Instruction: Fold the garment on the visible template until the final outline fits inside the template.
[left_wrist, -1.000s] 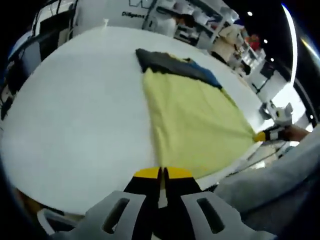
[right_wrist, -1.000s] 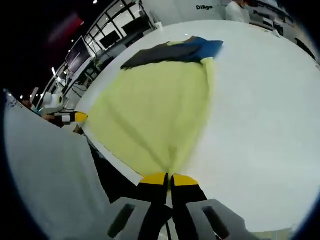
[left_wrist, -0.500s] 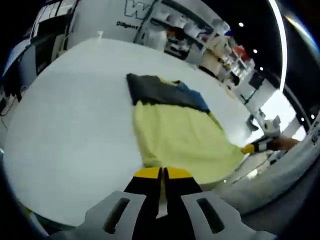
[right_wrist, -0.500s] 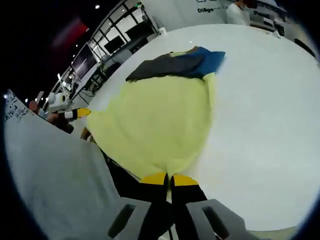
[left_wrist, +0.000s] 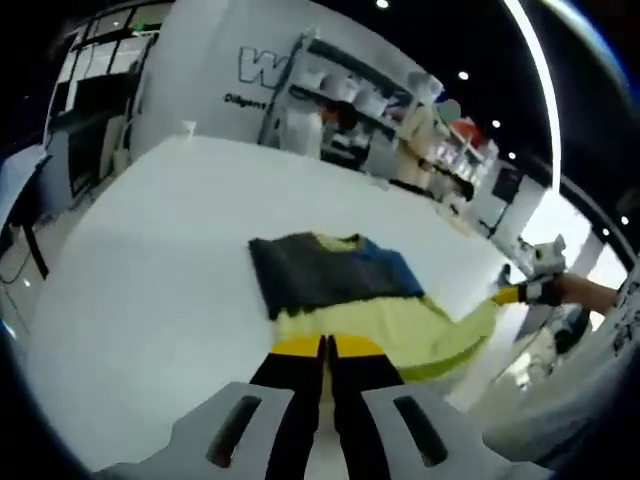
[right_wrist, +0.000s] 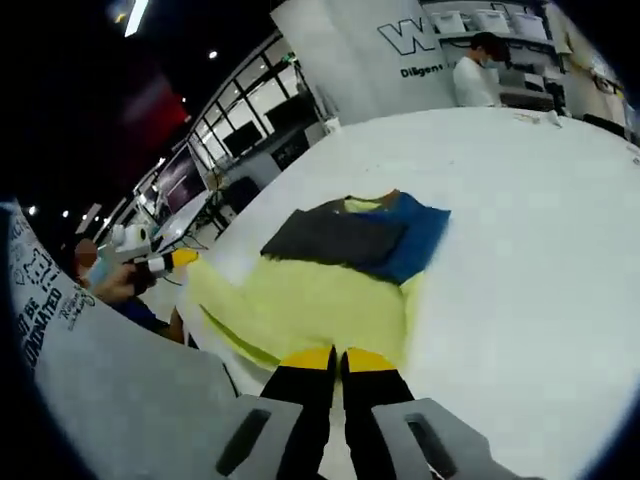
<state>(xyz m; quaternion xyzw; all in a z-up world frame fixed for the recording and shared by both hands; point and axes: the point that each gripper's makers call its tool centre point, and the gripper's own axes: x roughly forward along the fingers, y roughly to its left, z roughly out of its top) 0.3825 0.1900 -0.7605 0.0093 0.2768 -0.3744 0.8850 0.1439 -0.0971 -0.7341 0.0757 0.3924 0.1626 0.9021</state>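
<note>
The garment (left_wrist: 345, 300), yellow over most of its area with a dark grey panel and a blue panel at its far end, lies on the white surface (left_wrist: 150, 250); its far end rests flat while the near yellow edge is raised off the surface. In the left gripper view, the left tool (left_wrist: 326, 346) has its yellow-tipped jaws pressed together on the near yellow edge of the garment, and the cloth spreads away from the tips toward the grey and blue panels. To the right in that view the right tool (left_wrist: 510, 294) appears, held by a hand (left_wrist: 585, 292), with a corner of the yellow cloth drawn out to its tip. In the right gripper view, the right tool (right_wrist: 338, 358) likewise has its jaws closed on the near yellow edge of the garment (right_wrist: 330, 290), which lies on the surface (right_wrist: 520, 260). The left tool (right_wrist: 178, 260) shows at the left in that view, in a hand (right_wrist: 110, 285), with the yellow cloth stretched to its tip. A person (right_wrist: 475, 70) stands in the background beyond the surface.
</note>
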